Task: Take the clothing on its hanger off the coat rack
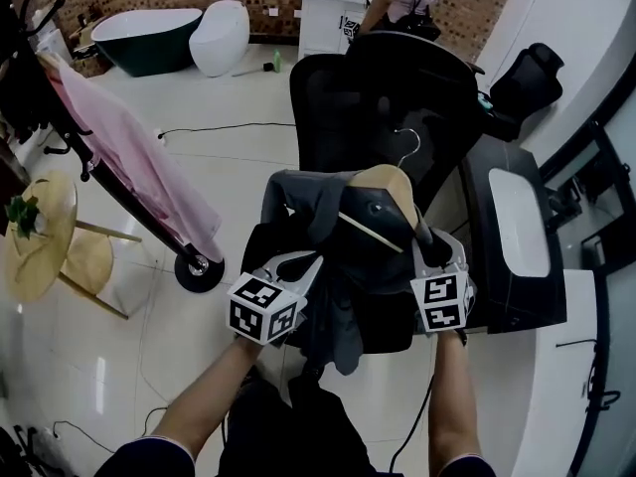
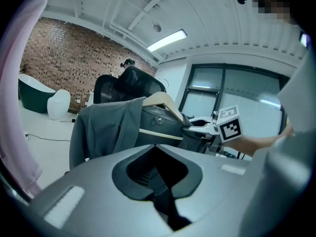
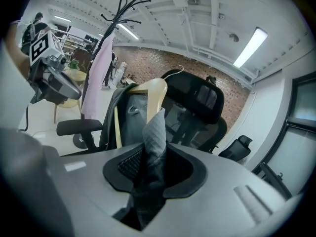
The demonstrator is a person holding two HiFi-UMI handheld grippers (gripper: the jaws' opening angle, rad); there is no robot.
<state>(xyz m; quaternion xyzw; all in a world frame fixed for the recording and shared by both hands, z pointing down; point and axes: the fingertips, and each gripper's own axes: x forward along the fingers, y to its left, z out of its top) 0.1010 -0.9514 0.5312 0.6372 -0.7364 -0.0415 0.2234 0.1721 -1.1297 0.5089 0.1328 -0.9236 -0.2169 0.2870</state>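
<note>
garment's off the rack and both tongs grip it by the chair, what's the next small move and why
Probably lower the garment onto the chair: left tongs and right tongs both pinch its cloth, its hanger is clear of the rack, and the chair sits behind it.

head view: steeply down from above | gripper views: close behind own jaws | all 3 share hanger (image 1: 386, 189); office chair (image 1: 338, 107)

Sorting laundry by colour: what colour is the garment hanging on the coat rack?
The garment is pale pink; the head view shows it best.
</note>
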